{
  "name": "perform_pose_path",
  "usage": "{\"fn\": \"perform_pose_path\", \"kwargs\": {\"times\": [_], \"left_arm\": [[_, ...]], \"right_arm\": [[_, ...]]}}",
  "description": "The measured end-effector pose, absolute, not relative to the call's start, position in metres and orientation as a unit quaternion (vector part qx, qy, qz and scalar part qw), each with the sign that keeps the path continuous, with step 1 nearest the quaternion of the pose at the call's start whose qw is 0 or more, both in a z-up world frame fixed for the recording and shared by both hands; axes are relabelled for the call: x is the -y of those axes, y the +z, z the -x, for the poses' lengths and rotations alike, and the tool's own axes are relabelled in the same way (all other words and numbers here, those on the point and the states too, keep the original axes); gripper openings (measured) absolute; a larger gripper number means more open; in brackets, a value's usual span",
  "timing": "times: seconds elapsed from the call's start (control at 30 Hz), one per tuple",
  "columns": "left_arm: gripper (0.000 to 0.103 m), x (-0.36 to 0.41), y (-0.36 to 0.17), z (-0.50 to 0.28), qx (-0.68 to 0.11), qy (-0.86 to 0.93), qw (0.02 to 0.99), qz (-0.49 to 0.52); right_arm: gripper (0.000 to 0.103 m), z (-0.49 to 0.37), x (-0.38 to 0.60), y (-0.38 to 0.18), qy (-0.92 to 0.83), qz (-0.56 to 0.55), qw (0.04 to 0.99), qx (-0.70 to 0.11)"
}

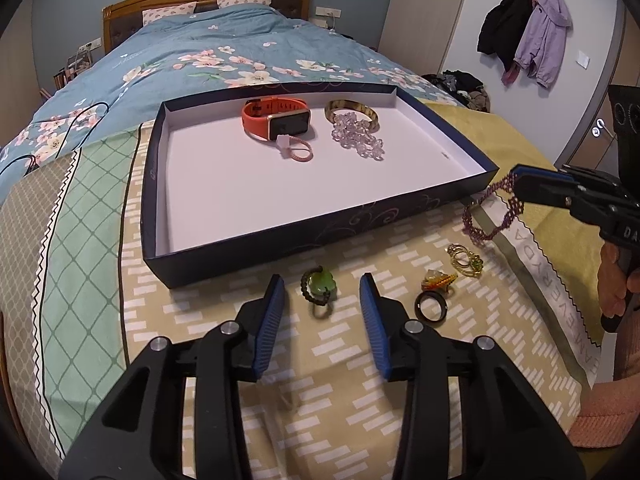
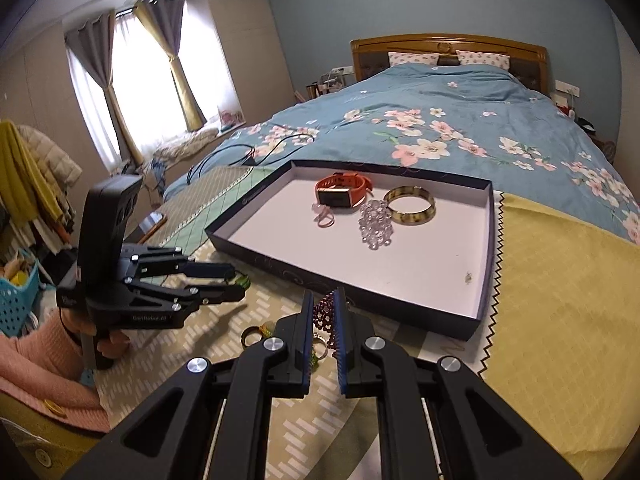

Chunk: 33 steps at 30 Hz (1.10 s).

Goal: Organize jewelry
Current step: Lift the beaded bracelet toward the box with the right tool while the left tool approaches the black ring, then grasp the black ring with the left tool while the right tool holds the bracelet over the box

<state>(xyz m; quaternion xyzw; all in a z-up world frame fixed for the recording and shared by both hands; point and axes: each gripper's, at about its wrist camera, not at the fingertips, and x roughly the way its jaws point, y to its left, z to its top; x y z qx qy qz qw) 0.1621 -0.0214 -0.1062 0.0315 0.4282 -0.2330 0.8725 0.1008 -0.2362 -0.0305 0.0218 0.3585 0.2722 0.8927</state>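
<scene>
a: what does the right hand-held gripper [image 2: 323, 309] hold?
b: it pinches the purple beaded bracelet [image 1: 486, 216], at 4 o'clock of the box lid [image 1: 260, 236] on the bed.
a: and the left hand-held gripper [image 1: 322, 294]?
b: spread wide around the green pendant ring [image 1: 319, 286], not touching it.

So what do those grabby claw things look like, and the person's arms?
Both are black plastic. The left gripper and right gripper have ribbed blue pads, silver screws and small white lettering. The person wears a pink sleeve.
</scene>
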Motion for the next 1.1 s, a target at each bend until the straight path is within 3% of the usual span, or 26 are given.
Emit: {"fn": "perform_pose_path", "kwargs": {"times": [0.2,0.57,0.73,1.1], "left_arm": [[0.038,0.019,-0.099,-0.148,-0.412,-0.263,0.872,-0.019],[0.037,0.073,-0.107,-0.134,-0.420,-0.313,0.848,-0.085],[0.022,0.077,-0.111,-0.138,-0.426,-0.312,0.845,-0.089],[0.022,0.062,-0.095,-0.141,-0.413,-0.309,0.854,-0.065]], "right_arm": [[0.008,-0.101,0.241,-0.026,0.270,-0.031,0.896,-0.350],[0.008,-0.101,0.240,-0.024,0.273,-0.033,0.896,-0.348],[0.008,-0.104,0.240,-0.023,0.272,-0.040,0.897,-0.345],[0.008,-0.114,0.245,-0.013,0.268,-0.056,0.904,-0.329]]}}
